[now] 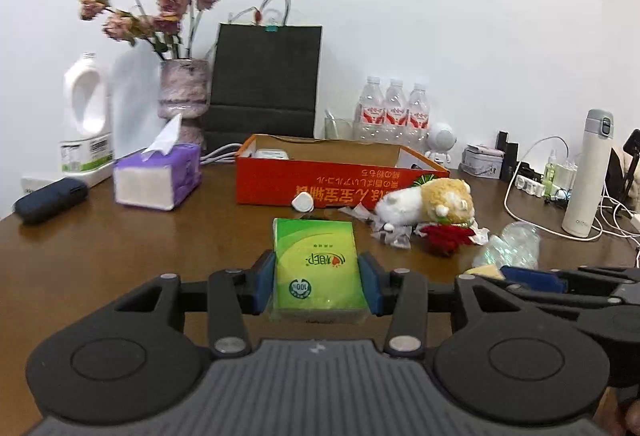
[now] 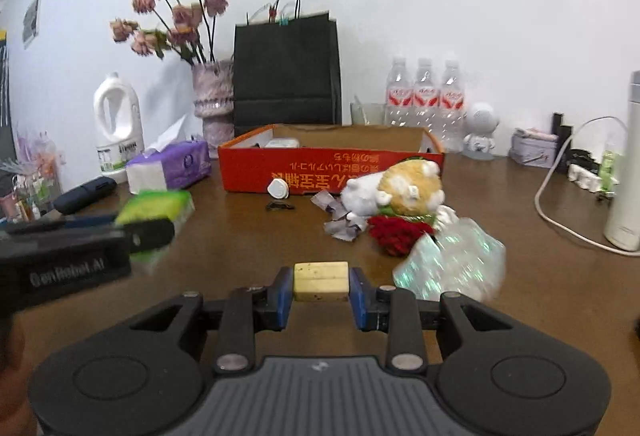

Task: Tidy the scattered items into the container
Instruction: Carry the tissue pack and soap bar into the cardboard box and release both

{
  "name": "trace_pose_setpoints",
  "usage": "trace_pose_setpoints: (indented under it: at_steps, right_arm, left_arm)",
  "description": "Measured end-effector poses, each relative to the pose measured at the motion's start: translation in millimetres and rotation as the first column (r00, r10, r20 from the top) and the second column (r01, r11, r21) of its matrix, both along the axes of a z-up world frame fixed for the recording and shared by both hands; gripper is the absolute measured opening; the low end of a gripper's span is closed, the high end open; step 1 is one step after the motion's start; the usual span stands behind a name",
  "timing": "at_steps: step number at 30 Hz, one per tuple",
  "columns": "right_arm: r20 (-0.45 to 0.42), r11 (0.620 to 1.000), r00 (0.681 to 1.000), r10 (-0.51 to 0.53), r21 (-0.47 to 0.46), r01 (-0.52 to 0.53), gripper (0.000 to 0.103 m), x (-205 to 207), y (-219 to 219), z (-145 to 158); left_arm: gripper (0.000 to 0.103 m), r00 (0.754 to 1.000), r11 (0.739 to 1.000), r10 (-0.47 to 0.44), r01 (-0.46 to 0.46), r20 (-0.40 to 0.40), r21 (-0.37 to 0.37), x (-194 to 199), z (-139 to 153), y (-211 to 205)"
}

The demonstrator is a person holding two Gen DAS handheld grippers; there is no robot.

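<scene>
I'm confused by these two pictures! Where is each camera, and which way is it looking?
Left wrist: sits on the left gripper, facing the orange box; its fingers hold a green tissue pack.
Right wrist: sits on the right gripper, facing the same way; its fingers hold a yellow block.
Both share the box, plush toy and black bag.

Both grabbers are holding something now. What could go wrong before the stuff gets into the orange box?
The green tissue pack is soft, so it might slip from the left gripper. The right gripper pinches the small cream block only at its ends, so it might twist out. The plush toy lies before the orange cardboard box, so a low carry could bump it.
</scene>
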State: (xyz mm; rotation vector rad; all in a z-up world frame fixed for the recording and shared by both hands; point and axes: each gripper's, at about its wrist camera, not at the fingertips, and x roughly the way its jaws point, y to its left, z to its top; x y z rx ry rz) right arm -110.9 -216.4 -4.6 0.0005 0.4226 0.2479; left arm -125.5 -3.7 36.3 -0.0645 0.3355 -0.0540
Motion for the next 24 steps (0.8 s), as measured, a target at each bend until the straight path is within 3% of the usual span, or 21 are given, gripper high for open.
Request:
trace_pose_setpoints:
  at_steps: [6, 11, 15, 20, 24]
  right_arm:
    - [0.1, 0.999, 0.995, -0.028, 0.047, 0.023, 0.029, -43, -18, 3]
    - [0.174, 0.996, 0.983, -0.051, 0.075, 0.039, 0.029, -62, -28, 8]
    - [0.178, 0.997, 0.983, -0.045, 0.075, 0.032, 0.029, -61, -27, 6]
    - [0.171, 0.997, 0.983, -0.061, 0.06, 0.052, 0.029, -32, -26, 23]
    - [0.179, 0.996, 0.983, -0.047, 0.08, 0.034, 0.029, 36, -34, 64]
  left_arm:
    - [0.046, 0.997, 1.0, -0.005, 0.005, 0.077, 0.0, -41, 0, -2]
    - [0.046, 0.997, 0.999, 0.011, -0.008, 0.079, -0.041, -46, 3, 6]
    - [0.046, 0.997, 0.999, 0.008, -0.005, 0.075, -0.049, -41, 1, 7]
    - [0.046, 0.997, 0.997, -0.002, 0.008, 0.082, -0.075, 7, 24, 17]
    - [0.046, 0.995, 0.999, -0.041, 0.044, 0.088, -0.029, 89, 65, 24]
